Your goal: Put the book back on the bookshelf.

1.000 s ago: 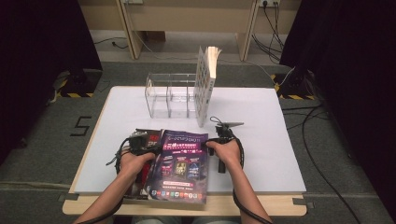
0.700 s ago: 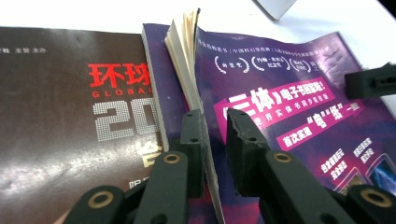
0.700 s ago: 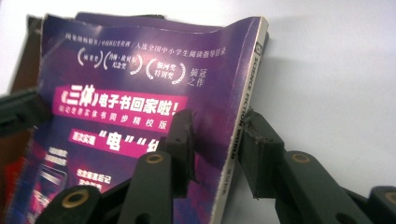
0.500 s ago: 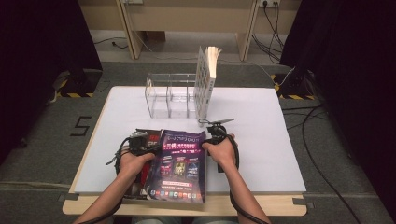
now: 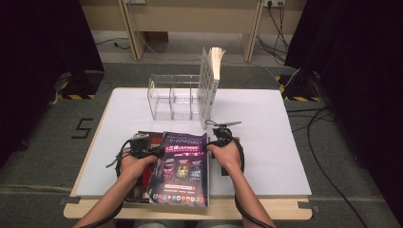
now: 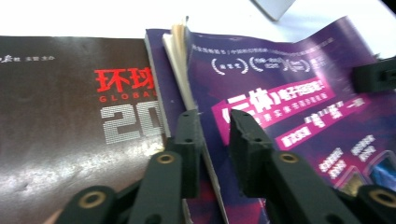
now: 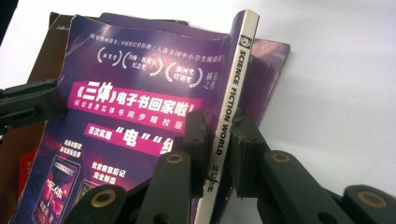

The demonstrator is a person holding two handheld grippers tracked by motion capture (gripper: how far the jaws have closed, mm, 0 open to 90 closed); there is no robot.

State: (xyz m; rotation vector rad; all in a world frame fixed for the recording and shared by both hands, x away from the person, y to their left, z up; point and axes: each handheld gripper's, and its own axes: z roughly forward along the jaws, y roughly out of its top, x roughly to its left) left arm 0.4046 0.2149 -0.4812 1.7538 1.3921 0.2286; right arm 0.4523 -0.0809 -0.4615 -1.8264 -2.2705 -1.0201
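The purple magazine [image 5: 183,166] lies at the near edge of the table [image 5: 266,142], half over a dark magazine [image 6: 70,116] to its left, and well short of the clear rack [image 5: 173,95] where another one [image 5: 209,80] stands upright. It is judged light and floppy: the glossy cover is seen buckling and the pages fan at the open edge, so it is likely to sag and slide if taken by a few sheets.

The stiffest part is the spine, and there the right gripper [image 7: 217,135] is pinched, its jaws having just been closing, with the spine between the pads. The left gripper [image 6: 212,135] is set over the page edge, one jaw under the cover and one on top; its jaws have just been opening, and a gap is seen, so the cover is not judged to be clamped. A firm hold on the whole page block, not the cover alone, is thought to be needed on that side
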